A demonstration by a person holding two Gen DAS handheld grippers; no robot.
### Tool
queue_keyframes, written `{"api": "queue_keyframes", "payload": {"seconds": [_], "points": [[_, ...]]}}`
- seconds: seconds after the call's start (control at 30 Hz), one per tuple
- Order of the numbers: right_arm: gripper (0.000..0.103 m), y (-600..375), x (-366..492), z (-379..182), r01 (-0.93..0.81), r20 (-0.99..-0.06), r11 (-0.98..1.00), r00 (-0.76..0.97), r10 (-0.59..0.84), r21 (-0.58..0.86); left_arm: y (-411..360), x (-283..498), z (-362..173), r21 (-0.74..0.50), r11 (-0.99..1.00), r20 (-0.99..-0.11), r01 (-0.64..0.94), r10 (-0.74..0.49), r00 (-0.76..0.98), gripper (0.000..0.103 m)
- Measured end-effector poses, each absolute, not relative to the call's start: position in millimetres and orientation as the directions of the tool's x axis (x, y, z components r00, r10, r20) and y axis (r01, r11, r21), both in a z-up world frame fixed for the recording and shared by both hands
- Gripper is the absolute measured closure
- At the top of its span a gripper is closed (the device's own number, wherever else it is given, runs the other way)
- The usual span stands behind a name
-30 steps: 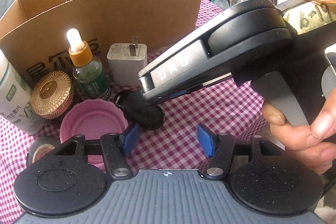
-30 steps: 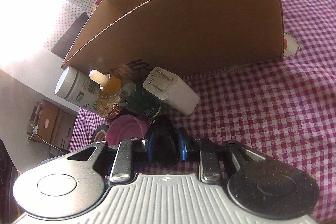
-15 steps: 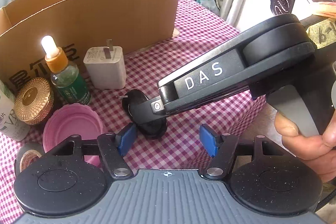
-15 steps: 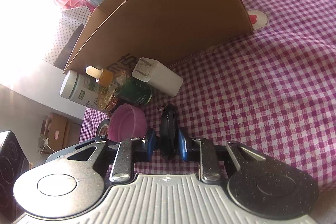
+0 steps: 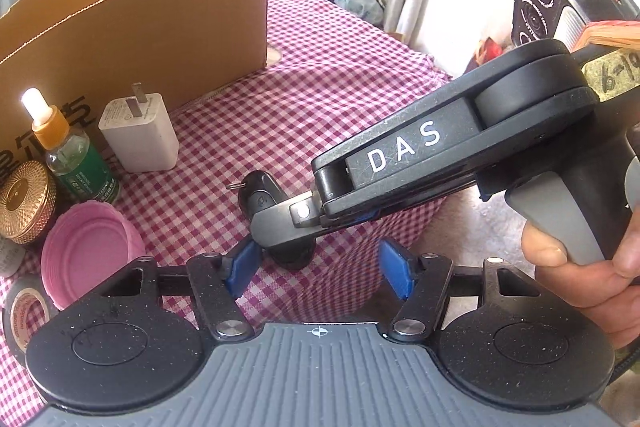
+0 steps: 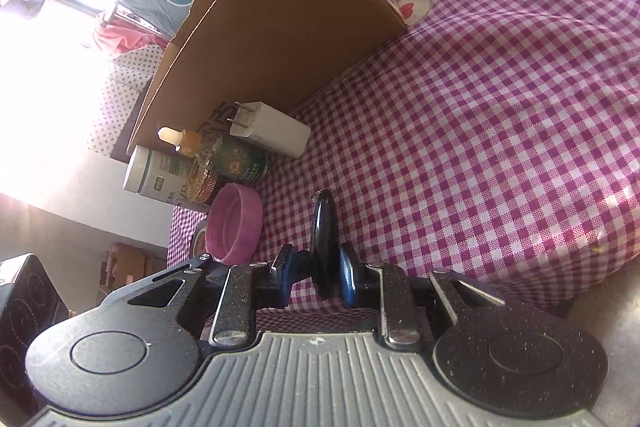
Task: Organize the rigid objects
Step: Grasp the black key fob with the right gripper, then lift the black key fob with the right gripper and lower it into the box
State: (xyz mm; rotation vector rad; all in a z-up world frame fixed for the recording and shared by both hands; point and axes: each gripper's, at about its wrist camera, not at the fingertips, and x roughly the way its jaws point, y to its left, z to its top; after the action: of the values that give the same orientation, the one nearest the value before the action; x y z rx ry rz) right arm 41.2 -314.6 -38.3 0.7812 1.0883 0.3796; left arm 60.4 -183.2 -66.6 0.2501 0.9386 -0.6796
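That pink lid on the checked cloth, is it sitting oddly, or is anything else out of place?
The pink lid lies upside down, hollow side up, with no jar to match in view. The small black key fob is off the cloth, pinched edge-on in the right gripper. The bottles and the charger stand upright; nothing looks spilled or broken.

My left tongs (image 5: pixel 316 267) have a ribbed grey body, two speckled black round housings, black linkage arms with silver screws, and blue pads (image 5: pixel 394 273). My right tongs (image 6: pixel 316 277) are built the same. Seen from the left camera, their black arm carries white letters "DAS", a grey trigger, and a yellowish handwritten label. My right hand (image 5: pixel 592 267) shows bare, no sleeve in view.
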Motion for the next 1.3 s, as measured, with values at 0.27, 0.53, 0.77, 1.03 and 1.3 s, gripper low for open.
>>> {"api": "queue_keyframes", "payload": {"seconds": [0.27, 0.53, 0.77, 1.03, 1.3], "points": [[0.077, -324, 31, -39, 0.11, -0.621, 0.65, 0.45, 0.642, 0.752, -178, 55, -57, -0.066, 0.783, -0.8, 0.618, -0.412, 0.437, 0.038], [0.066, -334, 23, -31, 0.12, -0.607, 0.64, 0.485, 0.63, 0.759, -172, 58, -57, -0.058, 0.813, -0.807, 0.579, -0.38, 0.453, 0.039], [0.066, -330, 30, -24, 0.108, -0.618, 0.663, 0.496, 0.61, 0.741, -173, 67, -61, -0.055, 0.828, -0.815, 0.558, -0.36, 0.454, 0.05], [0.071, -318, 40, -34, 0.109, -0.617, 0.658, 0.488, 0.618, 0.745, -173, 68, -61, -0.06, 0.816, -0.807, 0.575, -0.379, 0.453, 0.054], [0.085, -314, 48, -46, 0.107, -0.596, 0.635, 0.492, 0.635, 0.765, -175, 70, -61, -0.055, 0.812, -0.804, 0.581, -0.381, 0.457, 0.054]]}}
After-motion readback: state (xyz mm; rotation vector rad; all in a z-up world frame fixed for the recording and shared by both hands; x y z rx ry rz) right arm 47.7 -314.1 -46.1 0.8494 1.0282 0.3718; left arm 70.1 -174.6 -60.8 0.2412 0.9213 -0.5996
